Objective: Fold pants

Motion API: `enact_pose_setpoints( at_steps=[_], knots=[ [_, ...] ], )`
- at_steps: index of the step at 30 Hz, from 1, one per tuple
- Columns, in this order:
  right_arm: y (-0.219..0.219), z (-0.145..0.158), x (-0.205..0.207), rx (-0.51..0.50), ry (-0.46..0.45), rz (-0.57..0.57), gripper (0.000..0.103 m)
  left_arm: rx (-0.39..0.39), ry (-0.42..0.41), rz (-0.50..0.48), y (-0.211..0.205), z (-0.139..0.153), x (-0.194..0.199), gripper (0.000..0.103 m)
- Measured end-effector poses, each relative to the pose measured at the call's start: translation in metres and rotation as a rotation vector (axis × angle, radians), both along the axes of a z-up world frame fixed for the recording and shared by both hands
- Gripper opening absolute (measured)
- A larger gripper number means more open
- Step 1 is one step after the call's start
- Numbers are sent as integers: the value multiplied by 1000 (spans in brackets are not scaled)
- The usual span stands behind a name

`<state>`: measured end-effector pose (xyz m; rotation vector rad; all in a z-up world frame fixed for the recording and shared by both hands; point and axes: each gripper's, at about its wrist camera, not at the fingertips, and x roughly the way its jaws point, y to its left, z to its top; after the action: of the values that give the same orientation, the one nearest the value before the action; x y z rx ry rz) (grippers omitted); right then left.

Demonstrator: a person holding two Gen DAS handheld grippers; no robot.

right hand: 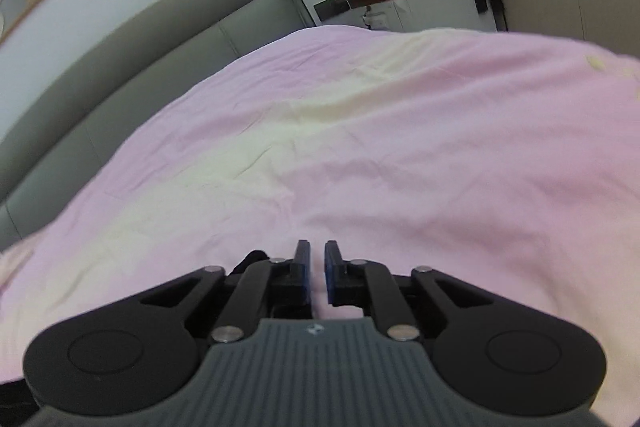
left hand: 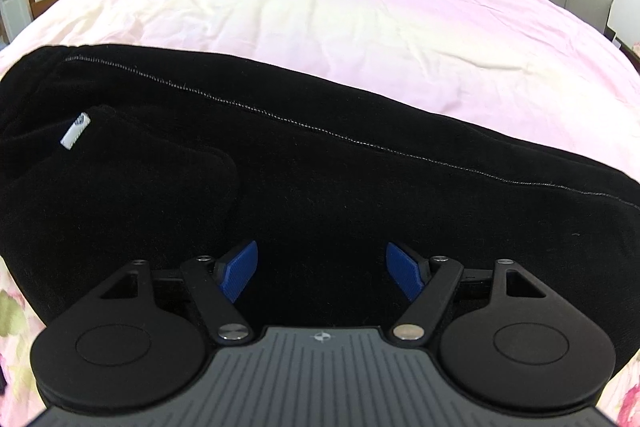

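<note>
Left gripper (left hand: 322, 273) over pants (left hand: 320, 187), jaws spread wide. Right gripper (right hand: 317, 275) jaws nearly closed, narrow gap, nothing between.

pants (left hand: 320, 187): matt black cloth | bedsheet (left hand: 340, 15): smooth pink cloth

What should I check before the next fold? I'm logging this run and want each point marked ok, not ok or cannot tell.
1. Left gripper has its jaws spread, nothing between them: ok.
2. It sits over the black pants: ok.
3. Pants lie on the pink bedsheet, already doubled along a stitched seam: ok.
4. Right gripper jaws nearly closed; gripping cloth: cannot tell.
5. Right gripper near the pants: cannot tell; its view shows mostly sheet.
6. Sheet beyond the pants free of clutter: ok.
</note>
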<state>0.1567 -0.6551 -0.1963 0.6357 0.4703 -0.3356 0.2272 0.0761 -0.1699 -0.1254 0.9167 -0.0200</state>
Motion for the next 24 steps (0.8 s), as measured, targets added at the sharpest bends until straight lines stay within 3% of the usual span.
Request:
enact_pose_setpoints(
  at_steps=[2,4,6,9,12,14,16,18,19,20,24],
  knots=[
    [1,-5,-23,109,-32,-8,34,-15,2,7,0,-1,0,86],
    [9,-16,-42,230,-59,-10,36,-28,2,10,9,-5,7,86],
    [15,-31,-54,355,-83,-21,51,-37,1,3,14,-5,5,86],
    [25,-55,-56,517,-122,-26,58,-34,0,-19,14,-4,2,86],
    [37,-67,-44,548,-105,-49,61,-39,-1,-27,18,-2,1,86],
    [41,-74,-35,558,-92,-94,60,-43,-1,-28,23,-3,-2,86],
    [41,-83,-30,622,-110,-138,50,-36,-3,-24,24,-4,-3,86],
    [40,-87,-26,687,-144,-141,31,-16,-10,-33,20,-1,-6,86],
    [41,-86,-26,697,-169,-132,28,-12,-17,-48,13,2,-4,85],
    [44,-83,-27,688,-194,-124,23,-14,-28,-71,3,5,-4,85],
    [55,-65,-33,573,-231,-90,22,-72,-78,-222,-50,22,5,84]
  ],
)
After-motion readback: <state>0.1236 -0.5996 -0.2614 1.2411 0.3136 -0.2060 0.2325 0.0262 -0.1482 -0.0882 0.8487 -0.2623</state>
